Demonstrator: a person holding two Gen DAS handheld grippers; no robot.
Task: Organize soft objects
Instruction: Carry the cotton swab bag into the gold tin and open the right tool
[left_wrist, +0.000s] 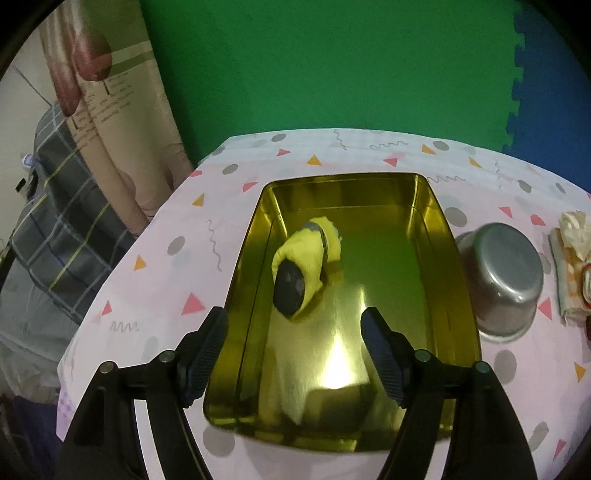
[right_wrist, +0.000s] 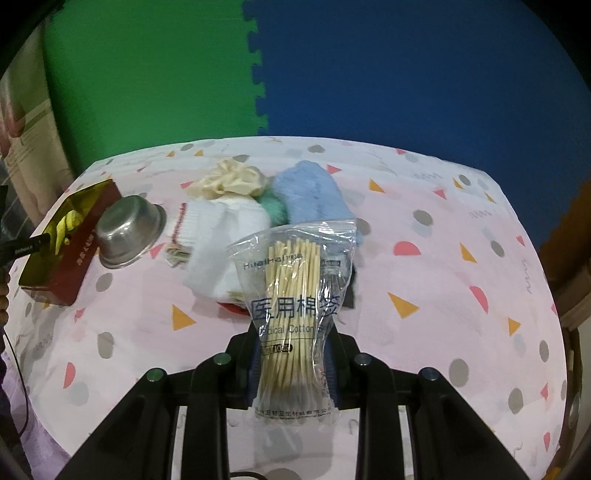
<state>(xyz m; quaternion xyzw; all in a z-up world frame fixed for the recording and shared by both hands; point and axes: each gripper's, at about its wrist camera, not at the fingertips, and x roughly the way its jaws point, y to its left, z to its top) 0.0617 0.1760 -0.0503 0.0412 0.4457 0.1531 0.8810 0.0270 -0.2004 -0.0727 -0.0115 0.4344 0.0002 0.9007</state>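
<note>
A gold tin box (left_wrist: 436, 236) lies open on the table and holds a yellow-and-grey rolled sock (left_wrist: 301, 264). My left gripper (left_wrist: 293, 345) is open and empty, hovering over the box's near end, short of the sock. My right gripper (right_wrist: 293, 363) is shut on a clear bag of cotton swabs (right_wrist: 295, 295), held upright above the table. Behind the bag lies a pile of soft things: a white cloth (right_wrist: 221, 236), a blue fluffy towel (right_wrist: 314, 195), a cream scrunchie (right_wrist: 229, 179) and a green pom-pom (right_wrist: 273, 206). The box also shows in the right wrist view (right_wrist: 70, 266).
A steel bowl (left_wrist: 502, 280) lies tipped beside the box's right side; it also shows in the right wrist view (right_wrist: 129, 229). The table has a pink patterned cloth (right_wrist: 443, 277). Green and blue foam mats stand behind. A curtain and bedding are off the table's left edge.
</note>
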